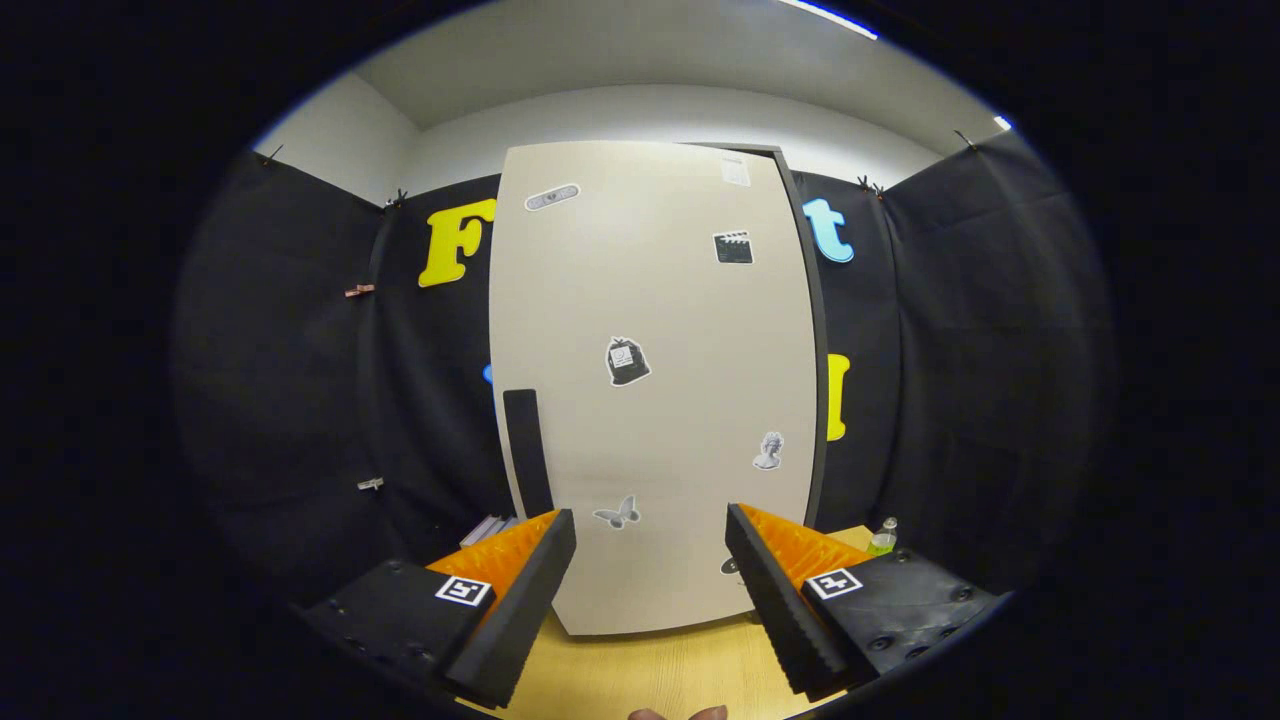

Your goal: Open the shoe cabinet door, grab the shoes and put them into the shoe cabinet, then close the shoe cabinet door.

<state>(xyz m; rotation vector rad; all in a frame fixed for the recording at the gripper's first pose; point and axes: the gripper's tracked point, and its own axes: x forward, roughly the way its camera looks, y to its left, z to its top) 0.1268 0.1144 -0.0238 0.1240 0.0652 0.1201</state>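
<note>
Presently the shoe cabinet (655,390) stands upright on the table (640,675), square ahead of the tool (650,545). Its door (660,330), a pale panel dotted with small stickers, lies flush against the dark frame that shows along the cabinet's right side, so the door reads as shut. A dark vertical handle (527,450) sits low on the door near its left side, just beyond the tool's left finger.

The tool is released: its two fingers stand well apart and press on nothing, with the door's lower part showing between them. In the inspector's judgement, this spread and the head-on aim suit an approach to, or a retreat from, the door face.

With the door shut, the cabinet's contents are hidden; whether shoes are inside cannot be told. A shut door fits both a cabinet awaiting shoes and one already loaded and reclosed.

A small green bottle (882,537) stands on the table just right of the cabinet. Something pale (490,528), too small to identify, lies at the cabinet's lower left.
</note>
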